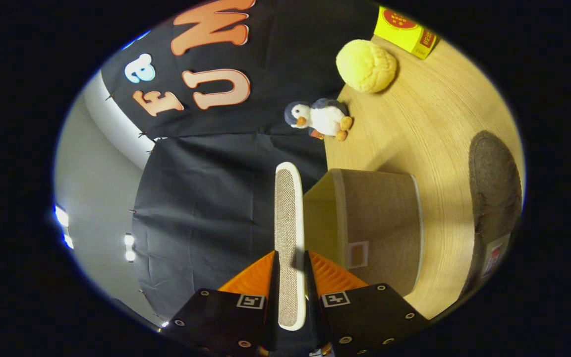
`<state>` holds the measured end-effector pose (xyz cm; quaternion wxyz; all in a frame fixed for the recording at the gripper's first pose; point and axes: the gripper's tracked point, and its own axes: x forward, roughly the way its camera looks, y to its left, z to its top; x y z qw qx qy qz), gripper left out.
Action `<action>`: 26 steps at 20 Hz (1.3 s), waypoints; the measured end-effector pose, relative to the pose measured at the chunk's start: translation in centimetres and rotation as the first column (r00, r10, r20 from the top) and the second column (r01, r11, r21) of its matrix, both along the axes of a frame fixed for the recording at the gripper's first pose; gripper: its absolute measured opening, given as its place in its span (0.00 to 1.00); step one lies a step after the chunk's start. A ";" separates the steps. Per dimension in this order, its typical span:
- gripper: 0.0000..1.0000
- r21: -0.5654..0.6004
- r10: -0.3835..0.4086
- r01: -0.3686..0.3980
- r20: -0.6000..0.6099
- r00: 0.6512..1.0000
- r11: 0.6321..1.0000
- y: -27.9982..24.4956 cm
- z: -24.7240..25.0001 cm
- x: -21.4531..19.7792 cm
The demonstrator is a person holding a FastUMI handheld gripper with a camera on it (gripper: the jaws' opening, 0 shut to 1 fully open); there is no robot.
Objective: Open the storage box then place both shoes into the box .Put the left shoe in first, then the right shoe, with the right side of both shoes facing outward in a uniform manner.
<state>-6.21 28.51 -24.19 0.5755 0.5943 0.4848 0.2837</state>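
Bottom centre of frame: jaws (290, 260) clamped on the storage box lid (288, 233), a thin woven panel with a white rim seen edge-on, running up the frame from between the fingers. Camera is rolled, so the wooden surface (444, 129) sits on the right side of frame.

Right of the lid: storage box (379, 223), open mouth toward the lid, yellow inside, small label on its wall, not legible. Box interior mostly hidden by the lid and the right finger.

Right edge of frame: brown shoe (494, 188), cut off, tag on it unreadable. Well apart from the box, bare wood between.

Upper right: yellow carton (404, 30) with red print, too small to read, partly cropped; yellow sponge ball (366, 66) beside it; plush penguin (321, 118) at the surface edge.
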 end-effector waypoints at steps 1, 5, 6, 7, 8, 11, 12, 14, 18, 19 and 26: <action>0.26 0.012 0.003 -0.003 0.021 1.000 1.000 0.3 1.1 0.1; 0.25 0.008 0.046 -0.047 0.096 0.994 0.999 2.6 4.2 0.5; 0.25 0.008 0.065 -0.066 0.096 0.993 0.998 3.3 4.7 0.4; 0.25 0.001 0.095 -0.095 0.085 0.992 0.995 4.1 4.8 -0.1; 0.25 -0.027 0.106 -0.105 0.072 0.992 0.994 4.5 4.4 -0.1; 0.15 -0.022 0.106 -0.105 0.081 0.991 0.994 6.0 5.4 0.4; 0.15 -0.015 0.115 -0.114 0.078 0.990 0.993 6.6 6.1 0.1; 0.15 -0.025 0.146 -0.144 0.070 0.987 0.989 8.1 6.7 -0.2; 0.15 -0.107 0.215 -0.199 0.167 0.962 0.974 11.3 8.4 -0.3; 0.15 -0.126 0.237 -0.215 0.196 0.952 0.968 12.2 8.8 -0.3; 0.15 -0.197 0.293 -0.247 0.263 0.919 0.949 18.6 10.4 0.1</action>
